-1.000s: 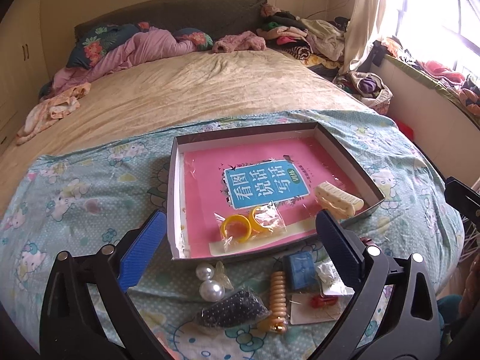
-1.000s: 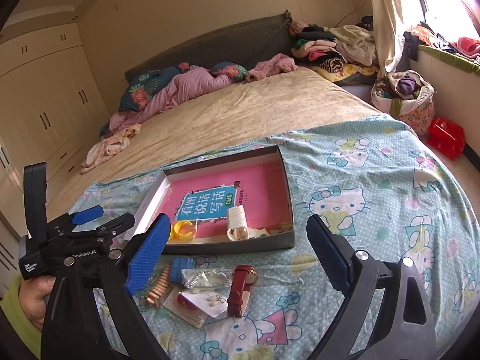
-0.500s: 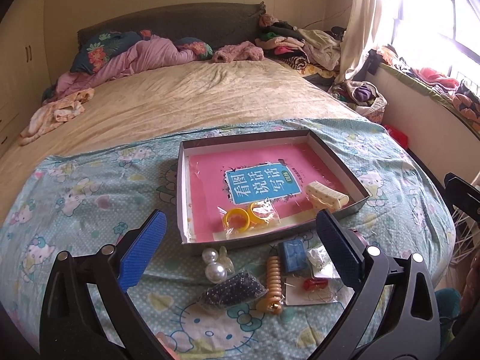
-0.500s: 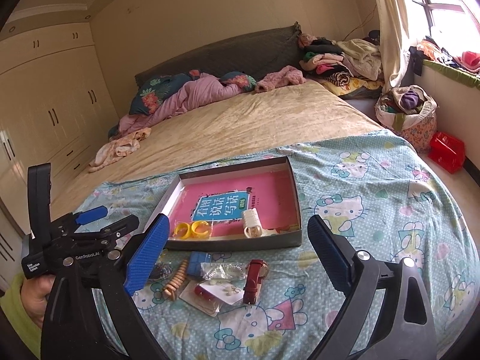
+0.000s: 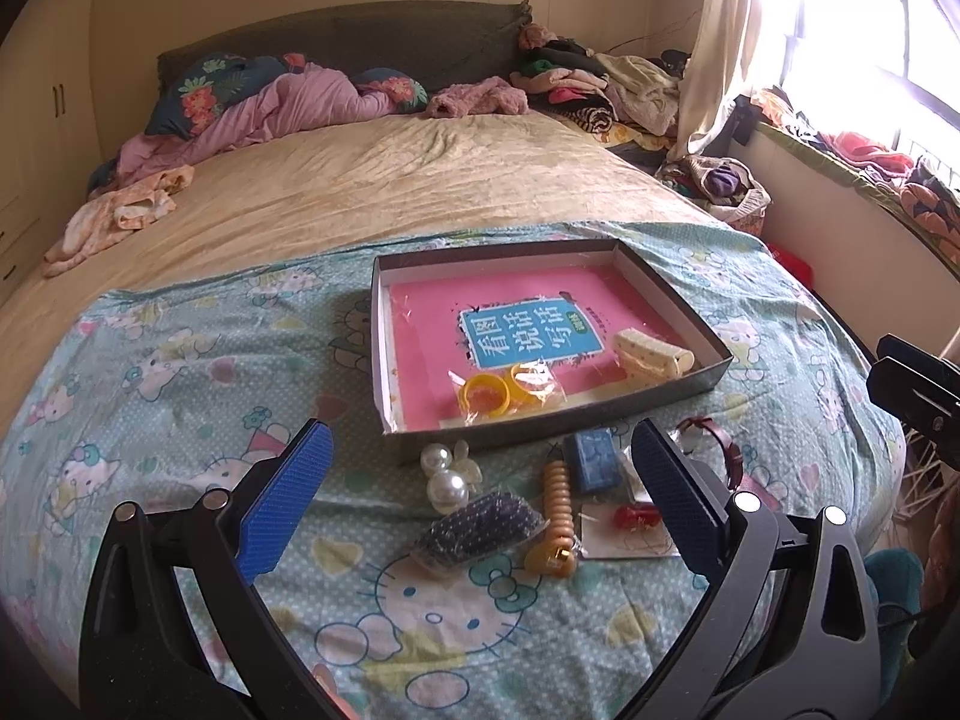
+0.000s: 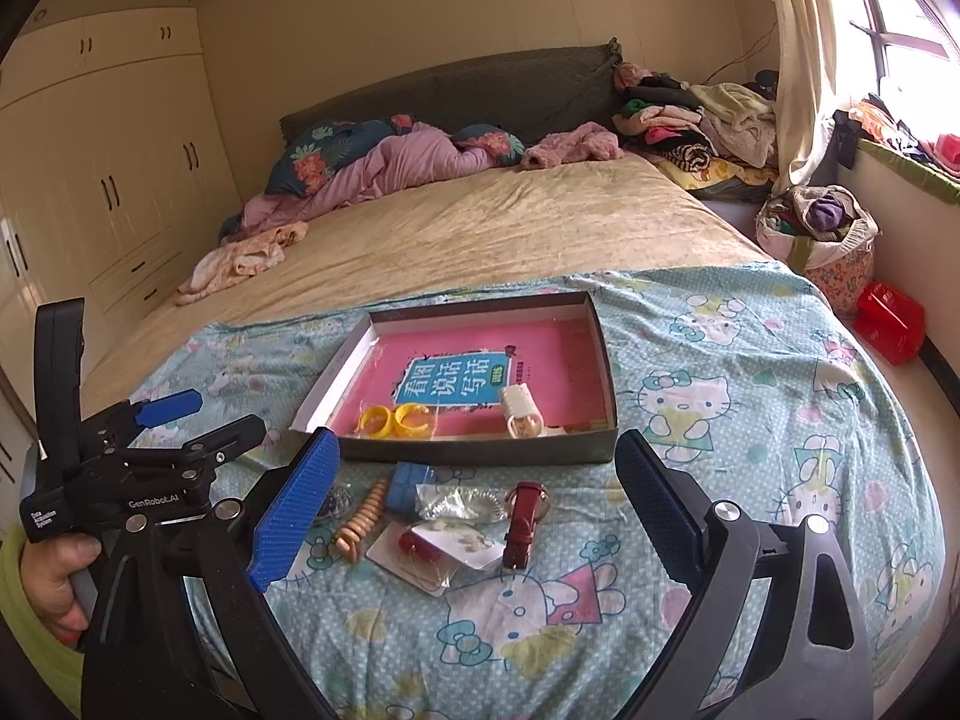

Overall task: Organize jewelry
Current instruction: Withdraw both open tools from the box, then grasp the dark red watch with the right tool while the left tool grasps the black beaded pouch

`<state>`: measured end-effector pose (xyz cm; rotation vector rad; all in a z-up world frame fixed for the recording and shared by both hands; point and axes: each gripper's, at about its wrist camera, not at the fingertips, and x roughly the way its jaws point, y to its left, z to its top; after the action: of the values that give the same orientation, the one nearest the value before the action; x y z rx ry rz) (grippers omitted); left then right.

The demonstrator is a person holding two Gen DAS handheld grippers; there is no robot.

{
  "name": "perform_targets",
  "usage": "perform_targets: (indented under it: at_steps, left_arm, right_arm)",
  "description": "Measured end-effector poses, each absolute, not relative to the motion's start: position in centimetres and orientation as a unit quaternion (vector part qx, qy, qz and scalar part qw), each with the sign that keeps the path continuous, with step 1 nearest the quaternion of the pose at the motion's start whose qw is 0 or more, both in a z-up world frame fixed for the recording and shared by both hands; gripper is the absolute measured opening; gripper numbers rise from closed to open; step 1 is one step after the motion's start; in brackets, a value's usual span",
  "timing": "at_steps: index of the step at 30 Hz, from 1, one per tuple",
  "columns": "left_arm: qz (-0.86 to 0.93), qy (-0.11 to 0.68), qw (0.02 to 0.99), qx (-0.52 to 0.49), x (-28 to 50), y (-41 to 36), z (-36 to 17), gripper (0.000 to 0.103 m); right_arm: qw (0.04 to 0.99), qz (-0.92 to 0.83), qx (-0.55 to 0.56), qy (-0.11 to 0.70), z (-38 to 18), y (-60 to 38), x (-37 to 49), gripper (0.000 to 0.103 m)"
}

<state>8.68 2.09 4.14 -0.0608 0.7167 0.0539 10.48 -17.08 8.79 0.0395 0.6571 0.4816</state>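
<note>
Both grippers hover above the bed, fingers spread wide, holding nothing: left gripper [image 5: 480, 498], right gripper [image 6: 477, 504]. Shallow grey cardboard tray with pink liner [image 5: 672, 300] lies at 12 o'clock, holding bagged yellow plastic rings [image 5: 486, 394] and cream hair clip [image 5: 651, 354]. Loose pieces lie just beside its near wall: white pearl clip [image 5: 444, 477], tan beaded bracelet [image 5: 557, 507], blue box [image 5: 593, 459], red-strap watch [image 6: 525, 519].
</note>
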Motion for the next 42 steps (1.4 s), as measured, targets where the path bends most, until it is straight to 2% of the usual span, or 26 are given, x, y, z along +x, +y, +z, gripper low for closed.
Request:
perform_targets:
  at_steps: [20, 39, 42]
  left_arm:
    - [0.028, 0.395, 0.918, -0.024, 6.0, 3.3, 0.2, 0.093]
    - [0.014, 0.436, 0.899, -0.041, 6.6, 4.1, -4.7, 0.093]
    - [0.015, 0.438, 0.897, -0.045, 7.4, 4.0, -5.2, 0.093]
  right_arm:
    - [0.898, 0.241, -0.023, 0.368, 5.2, -15.5, 9.2, 0.092]
    - [0.877, 0.215, -0.014, 0.429, -0.1, -16.2, 11.3, 0.092]
    - [0.876, 0.210, -0.006, 0.434, -0.9, -16.4, 12.2, 0.089]
